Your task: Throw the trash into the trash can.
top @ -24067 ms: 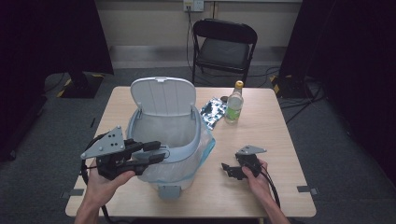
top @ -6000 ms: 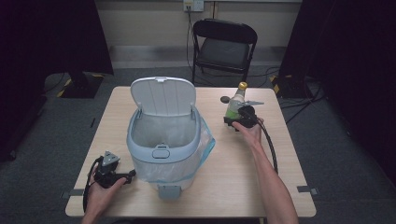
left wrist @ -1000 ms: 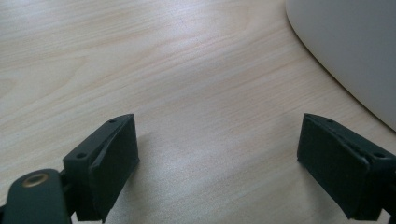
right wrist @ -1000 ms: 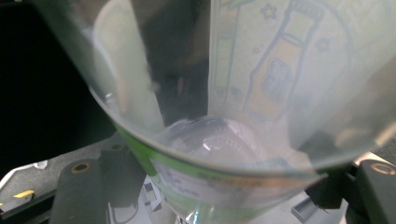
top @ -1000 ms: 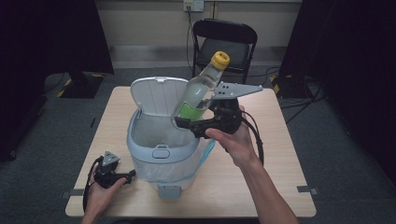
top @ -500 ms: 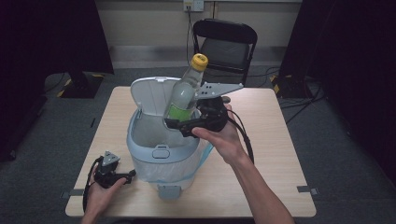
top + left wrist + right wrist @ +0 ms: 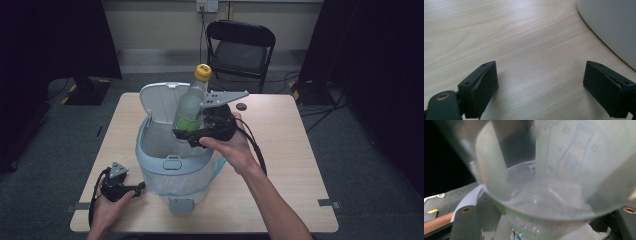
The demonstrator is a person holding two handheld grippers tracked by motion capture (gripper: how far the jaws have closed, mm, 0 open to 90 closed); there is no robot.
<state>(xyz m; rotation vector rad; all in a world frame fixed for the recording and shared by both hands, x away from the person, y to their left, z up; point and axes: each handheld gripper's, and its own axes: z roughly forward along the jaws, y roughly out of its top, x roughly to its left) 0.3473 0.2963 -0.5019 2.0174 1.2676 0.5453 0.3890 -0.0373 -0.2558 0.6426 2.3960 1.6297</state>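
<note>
A bottle [image 7: 191, 102], tilted in the right gripper [image 7: 192, 135], hangs over the open bin [image 7: 172, 165] at the table's [image 7: 280, 165] centre; the left gripper [image 7: 131, 188] rests near left; a chair [image 7: 241, 47] stands beyond the far edge.

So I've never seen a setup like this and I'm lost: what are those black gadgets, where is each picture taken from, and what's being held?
A person at a wooden table holds a hand-operated two-jaw gripper in each hand. The high view looks down from above. The other two pictures come from cameras riding on the grippers. The right gripper clamps a clear bottle with a yellow cap over an open, bag-lined bin; its own camera sees the bottle close up. The left gripper rests on the table beside the bin, jaws open around nothing, as its view shows.
</note>
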